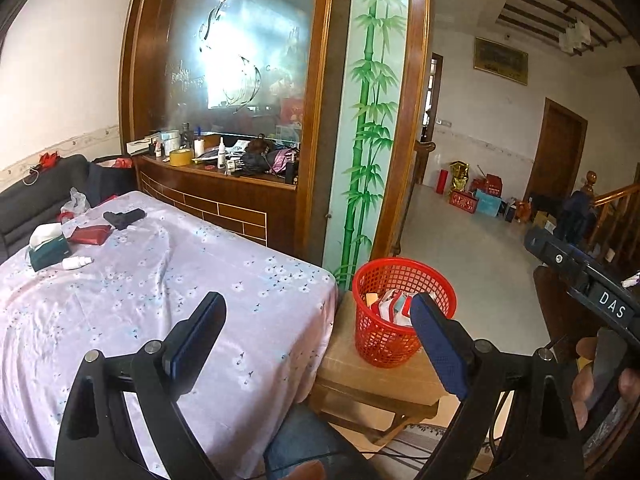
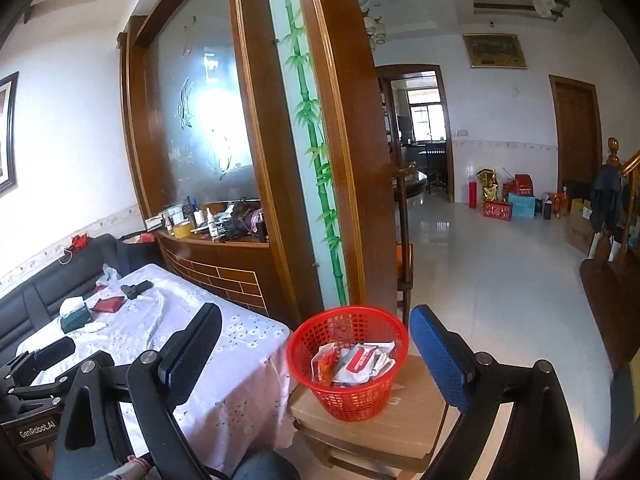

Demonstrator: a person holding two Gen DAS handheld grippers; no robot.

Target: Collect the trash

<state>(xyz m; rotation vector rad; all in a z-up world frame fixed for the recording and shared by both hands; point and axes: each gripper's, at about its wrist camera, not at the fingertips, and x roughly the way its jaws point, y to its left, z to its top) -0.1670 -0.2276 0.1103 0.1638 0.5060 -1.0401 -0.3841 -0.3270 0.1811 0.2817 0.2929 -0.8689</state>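
Both the left gripper point(image 1: 318, 334) and right gripper point(image 2: 316, 344) stand wide apart and empty, raised clear of the table point(image 1: 168, 280). The red basket point(image 2: 347, 362) sits on a stool point(image 2: 384, 428) beside the table, within reach for drops, already holding wrappers point(image 2: 356, 362).

The left gripper point(image 1: 316, 340) is seen at the bottom of the frame with its blue-padded fingers point(image 1: 438, 348) spread wide and nothing held between them. Right of centre, a red mesh basket point(image 1: 376, 344) is set on a flat cardboard box point(image 1: 360, 372), which rests on a wooden stool point(image 1: 372, 404). Crumpled wrappers point(image 1: 390, 306) are seen inside the basket. The left half is filled by a table under a floral cloth point(image 1: 180, 280); at its far left a tissue box point(image 1: 48, 250), a small white bottle point(image 1: 77, 262), a red packet point(image 1: 90, 235) and a black object point(image 1: 124, 217) are laid. At the right edge, part of the right gripper point(image 1: 580, 280) is shown, gripped by a hand point(image 1: 592, 376).
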